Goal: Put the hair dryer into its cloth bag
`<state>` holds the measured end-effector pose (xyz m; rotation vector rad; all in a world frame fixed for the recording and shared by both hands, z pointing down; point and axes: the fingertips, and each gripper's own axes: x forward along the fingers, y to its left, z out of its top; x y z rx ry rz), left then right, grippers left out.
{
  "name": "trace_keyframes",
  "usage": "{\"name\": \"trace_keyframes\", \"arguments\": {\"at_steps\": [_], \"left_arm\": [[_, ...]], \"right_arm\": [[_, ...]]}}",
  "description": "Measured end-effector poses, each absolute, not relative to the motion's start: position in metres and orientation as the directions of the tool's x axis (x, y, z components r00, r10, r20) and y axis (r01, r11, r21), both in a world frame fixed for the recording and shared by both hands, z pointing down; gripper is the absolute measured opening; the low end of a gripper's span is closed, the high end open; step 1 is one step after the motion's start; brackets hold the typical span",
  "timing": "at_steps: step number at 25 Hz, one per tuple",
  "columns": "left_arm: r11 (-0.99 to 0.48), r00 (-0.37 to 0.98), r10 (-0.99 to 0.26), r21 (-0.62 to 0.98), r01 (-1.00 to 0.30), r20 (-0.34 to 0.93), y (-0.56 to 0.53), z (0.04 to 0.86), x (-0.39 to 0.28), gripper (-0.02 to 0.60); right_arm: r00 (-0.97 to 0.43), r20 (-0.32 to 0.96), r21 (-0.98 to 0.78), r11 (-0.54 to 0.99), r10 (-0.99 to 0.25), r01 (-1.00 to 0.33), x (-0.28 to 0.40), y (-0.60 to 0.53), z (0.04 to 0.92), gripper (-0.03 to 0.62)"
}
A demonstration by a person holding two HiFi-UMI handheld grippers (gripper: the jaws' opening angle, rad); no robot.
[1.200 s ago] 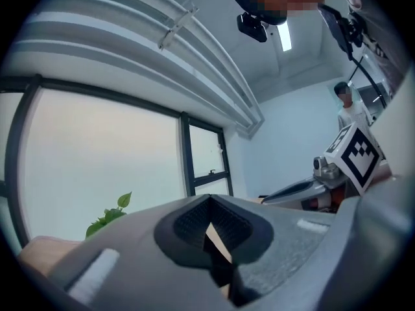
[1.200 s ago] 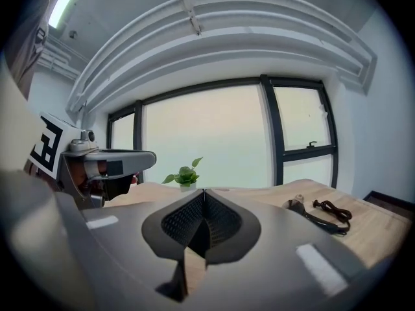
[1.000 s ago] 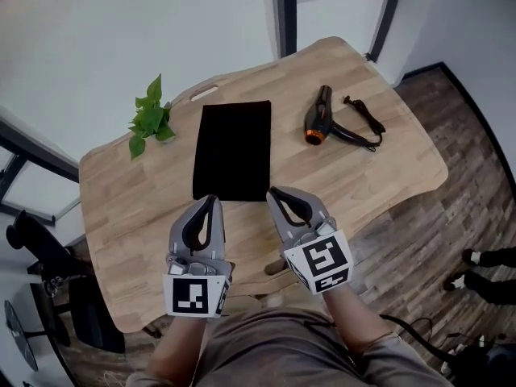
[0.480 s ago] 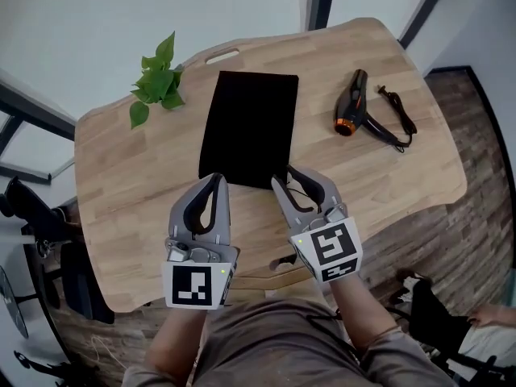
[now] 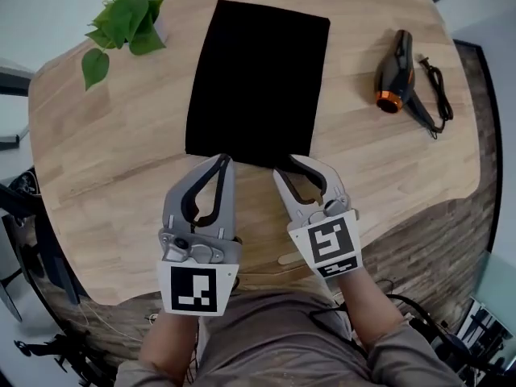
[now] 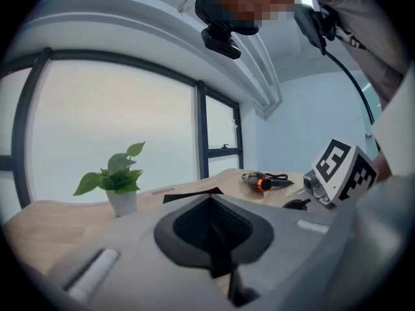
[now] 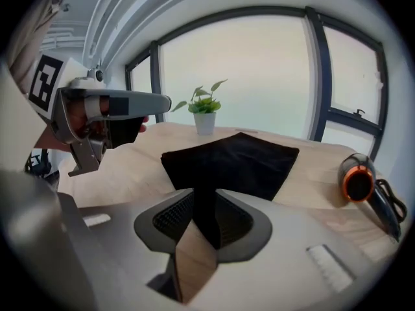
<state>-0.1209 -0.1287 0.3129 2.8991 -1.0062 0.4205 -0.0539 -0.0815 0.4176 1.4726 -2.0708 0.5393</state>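
Pointing away from the person, the 2 claws sit side by side over the near part of the wooden table point(image 5: 105, 176), each with its marker cube toward the person's body. The black cloth bag point(image 5: 258, 79) lies flat on the table directly ahead of both claws. Its near edge is just beyond the left claw's tip and right at the right claw's tips. Whether either claw touches the cloth cannot be told.

The left claw point(image 5: 223, 160) has its 2 jaws pressed together at the tips with nothing caught between them. Its own view shows only a thin dark seam where the pads meet. The right claw point(image 5: 297, 170) has its jaws spread, having just been opening, and they pinch nothing. Through the gap, its own view shows bare wood close in and the near edge of the cloth bag beyond.

The hair dryer point(image 5: 395, 79) lies on the table ahead of the right claw and well off to its right, apart from the cloth bag. Its orange-ringed end is turned toward the near side, and its black cord point(image 5: 435, 87) is looped just to the right of it. A small potted plant point(image 5: 125, 18) stands ahead of the left claw and off to its left, near the far left corner of the cloth bag.
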Motion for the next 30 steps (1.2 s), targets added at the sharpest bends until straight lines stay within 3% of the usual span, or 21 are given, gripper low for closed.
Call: {"name": "trace_keyframes", "arguments": {"at_steps": [11,21,25,30], "left_arm": [[-0.798,0.761,-0.563,0.030,-0.602,0.321,-0.135,0.360,-0.131,0.002],[-0.806,0.768,-0.553,0.027,-0.591,0.321,-0.128,0.359,-0.138,0.002],[-0.812,0.774,-0.542,0.032,-0.582,0.326,-0.123,0.362,-0.138,0.002],[-0.822,0.779,-0.537,0.010,-0.570,0.324,-0.121,0.359,-0.137,0.002]], "right_arm": [[-0.227,0.733,-0.011,0.323,-0.641,-0.946,-0.054,-0.081,0.455,0.110],[-0.263,0.719,-0.040,0.339,-0.643,-0.940,-0.054,-0.078,0.454,0.089],[-0.266,0.703,-0.056,0.322,-0.659,-0.945,-0.050,-0.079,0.450,0.037],[-0.257,0.684,-0.043,0.313,-0.683,-0.949,-0.042,-0.081,0.439,0.032]]}}
